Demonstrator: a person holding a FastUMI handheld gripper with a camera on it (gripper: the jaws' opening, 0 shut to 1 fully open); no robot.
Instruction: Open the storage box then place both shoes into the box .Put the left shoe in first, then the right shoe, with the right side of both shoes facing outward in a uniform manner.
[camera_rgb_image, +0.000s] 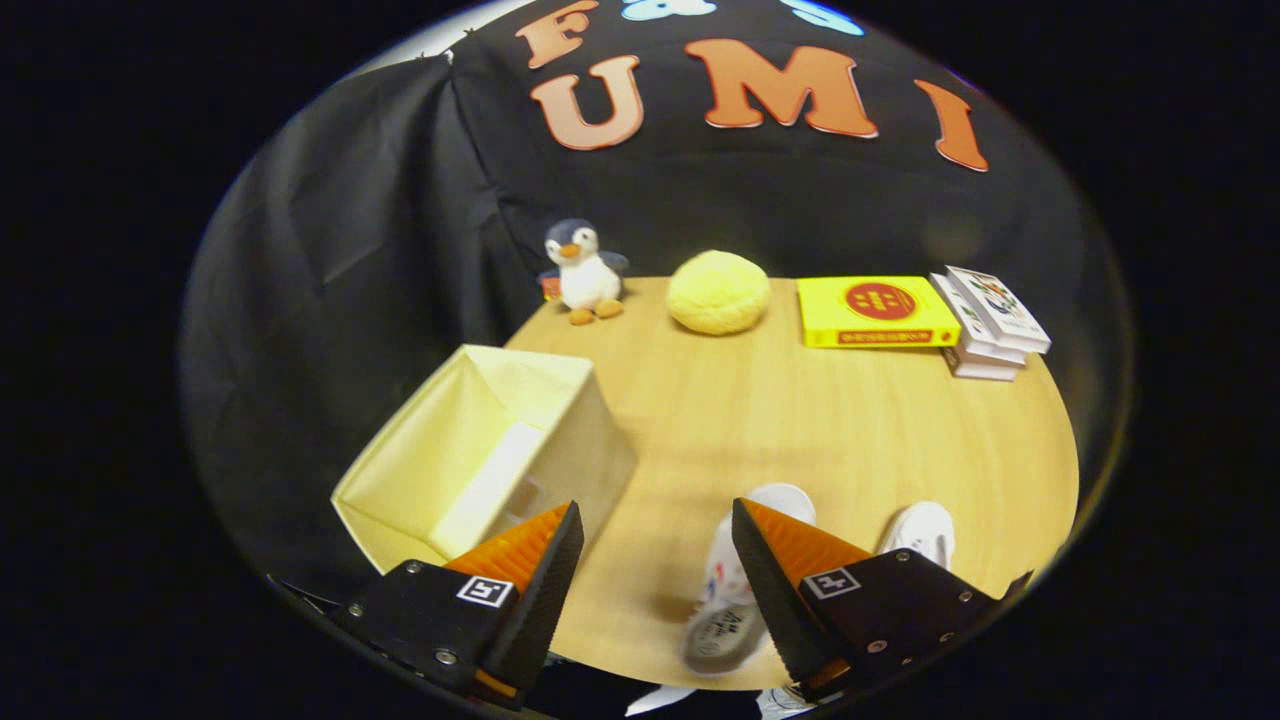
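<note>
Gripper view: my fingers spread wide, ribbed orange-black wedges, holding nothing. Pale-yellow fabric storage box, open top, just beyond left finger on wood-grain worktop. White shoe against right finger, second white shoe beside. Beyond: plush penguin, fuzzy yellow ball, yellow book; print unreadable.

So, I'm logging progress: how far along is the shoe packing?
Done: the storage box stands open, with no shoe visible inside. In hand: nothing; the gripper is open above the table. Left: both shoes, one by the right finger, the other beyond it.
</note>
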